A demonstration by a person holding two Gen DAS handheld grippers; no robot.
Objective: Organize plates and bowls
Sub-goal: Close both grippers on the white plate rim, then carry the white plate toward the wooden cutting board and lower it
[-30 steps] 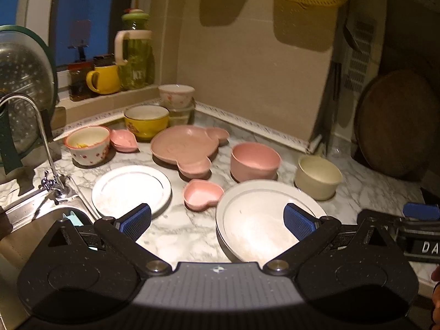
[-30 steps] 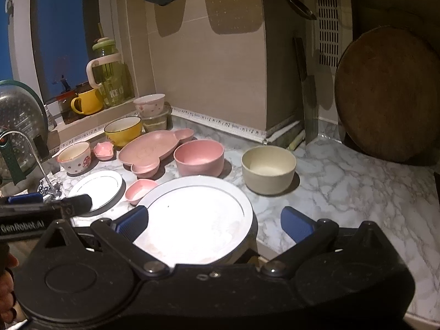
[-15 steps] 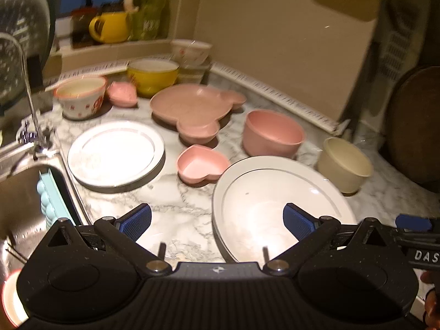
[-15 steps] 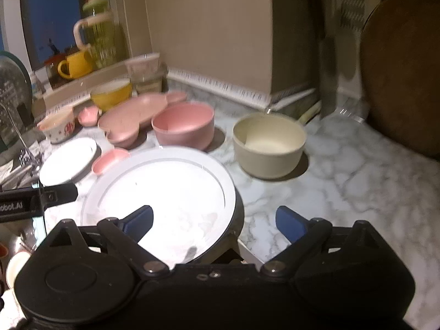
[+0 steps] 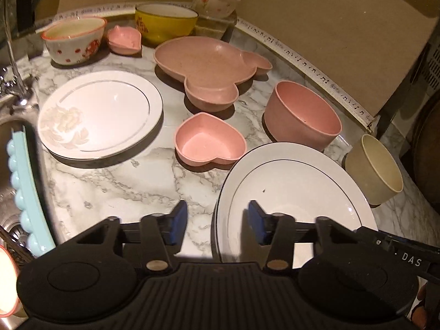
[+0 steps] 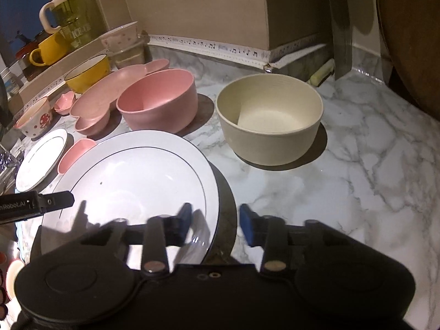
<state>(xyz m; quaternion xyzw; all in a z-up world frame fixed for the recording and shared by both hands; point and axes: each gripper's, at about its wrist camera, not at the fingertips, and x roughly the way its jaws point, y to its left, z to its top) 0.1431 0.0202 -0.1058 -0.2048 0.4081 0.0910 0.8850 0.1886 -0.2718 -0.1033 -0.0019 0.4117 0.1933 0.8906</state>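
Observation:
A large white plate (image 5: 291,189) lies at the counter's front edge; it also shows in the right wrist view (image 6: 137,181). My left gripper (image 5: 217,224) straddles its left rim, jaws partly closed with a gap. My right gripper (image 6: 216,224) straddles its right rim, also partly closed. Neither visibly pinches the rim. Behind are a pink heart dish (image 5: 210,139), a pink bowl (image 5: 301,112), a beige bowl (image 6: 269,118), a pink bear-shaped plate (image 5: 206,60) and a smaller flowered white plate (image 5: 99,112).
A yellow bowl (image 5: 165,23), a strawberry bowl (image 5: 74,38), a small pink dish (image 5: 123,38) and a stacked floral bowl (image 5: 214,1) stand at the back. The sink (image 5: 11,165) is at left. A round wooden board (image 6: 412,33) leans at right.
Both grippers dropped toward the large white plate and narrowed their jaws from wide open to a small gap around its rims. The cameras tilted downward.

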